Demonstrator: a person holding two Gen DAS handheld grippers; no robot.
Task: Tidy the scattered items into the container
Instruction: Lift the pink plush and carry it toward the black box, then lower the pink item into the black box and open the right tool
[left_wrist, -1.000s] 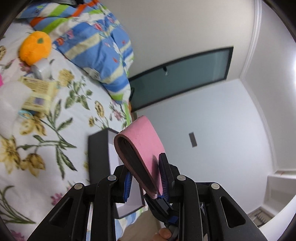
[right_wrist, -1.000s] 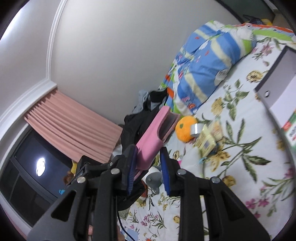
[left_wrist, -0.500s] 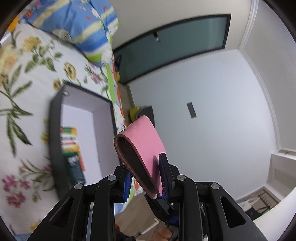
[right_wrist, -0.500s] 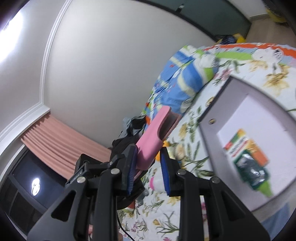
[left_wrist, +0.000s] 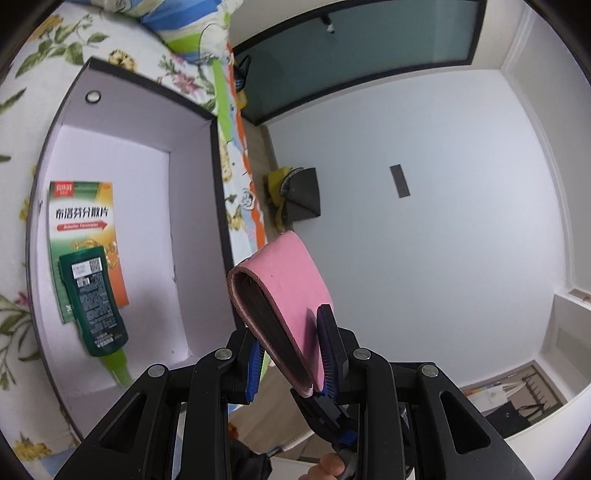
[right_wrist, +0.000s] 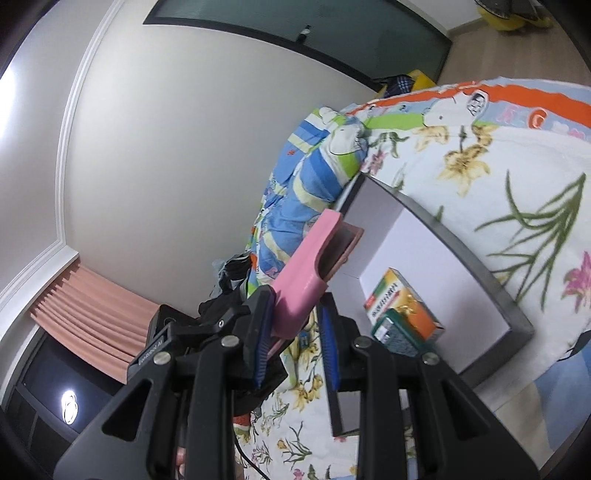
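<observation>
A dark-rimmed box with a white inside lies on the floral bedspread. In it are a green-and-orange medicine carton and a dark green tube lying on the carton. My left gripper is shut on a folded pink case, held beside the box's right wall. In the right wrist view my right gripper also holds the pink case, one end between its fingers, next to the box with the carton.
A blue striped pillow lies behind the box. The bed edge with an orange-striped sheet runs along the box's right side, with floor, a dark bin and a white wall beyond.
Both grippers have swung with the pink case from over the scattered items on the bedspread to beside the box. The box and its contents now fill much more of both views.
</observation>
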